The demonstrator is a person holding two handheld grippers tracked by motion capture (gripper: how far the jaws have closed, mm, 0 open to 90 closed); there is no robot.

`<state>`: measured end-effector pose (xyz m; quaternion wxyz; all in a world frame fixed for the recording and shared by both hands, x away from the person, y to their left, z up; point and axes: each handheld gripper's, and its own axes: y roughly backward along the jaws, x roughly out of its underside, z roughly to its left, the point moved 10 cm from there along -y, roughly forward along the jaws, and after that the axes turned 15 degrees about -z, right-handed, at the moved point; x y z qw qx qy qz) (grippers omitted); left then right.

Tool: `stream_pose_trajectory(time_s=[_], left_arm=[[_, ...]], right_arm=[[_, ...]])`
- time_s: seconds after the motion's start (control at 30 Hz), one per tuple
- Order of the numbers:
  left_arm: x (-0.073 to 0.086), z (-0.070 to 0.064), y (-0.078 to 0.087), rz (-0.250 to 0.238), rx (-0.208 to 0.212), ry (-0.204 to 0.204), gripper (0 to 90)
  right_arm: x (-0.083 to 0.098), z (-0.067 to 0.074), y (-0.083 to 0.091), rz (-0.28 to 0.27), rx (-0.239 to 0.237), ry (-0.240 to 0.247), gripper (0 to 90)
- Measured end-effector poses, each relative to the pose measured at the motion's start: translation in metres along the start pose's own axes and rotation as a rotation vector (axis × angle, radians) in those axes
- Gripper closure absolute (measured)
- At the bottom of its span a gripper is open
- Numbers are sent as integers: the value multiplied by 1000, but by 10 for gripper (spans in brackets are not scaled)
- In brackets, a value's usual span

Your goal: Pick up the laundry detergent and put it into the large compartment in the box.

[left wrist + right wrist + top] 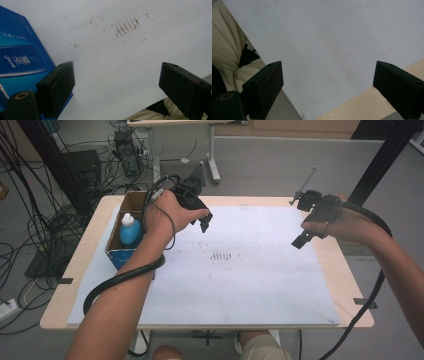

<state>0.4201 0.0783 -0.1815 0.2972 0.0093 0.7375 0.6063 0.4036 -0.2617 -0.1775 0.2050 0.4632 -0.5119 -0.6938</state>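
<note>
High view showed one pale wooden table [345,270] across the middle of the frame, with one large white rectangular board [240,285] lying flat on it and covering most of its top. A patch of small brown smudges [222,256] marked the board near its centre.

At the left edge of the board stood one open cardboard box with blue printed sides [116,255], in the left-centre of the frame. One blue plastic bottle with a white cap [129,231] stood inside it, upright.

Two forearms came in from the bottom corners. The left gripper [204,221], black with a cable looping round the wrist, hung above the board in the upper middle of the frame, just right of the box and apart from the bottle. The right gripper [299,240] hung above the board's upper right part, well apart from the box.

Left gripper view had its two black jaws standing wide at the bottom corners, with nothing between them but bare board; the box's blue side [20,57] filled the left of that frame, and the smudges [126,26] lay at upper centre.

Right gripper view likewise had two black jaws spread wide with nothing held, over the board's edge [324,50] and a strip of the table [357,105] at lower right.
</note>
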Motion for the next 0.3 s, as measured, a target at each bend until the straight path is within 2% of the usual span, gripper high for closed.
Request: stream_pose_trajectory(time_s=[0.3], left_arm=[[1, 0, 0, 0, 2, 0, 137]], right_arm=[[1, 1, -1, -1, -1, 0, 93]])
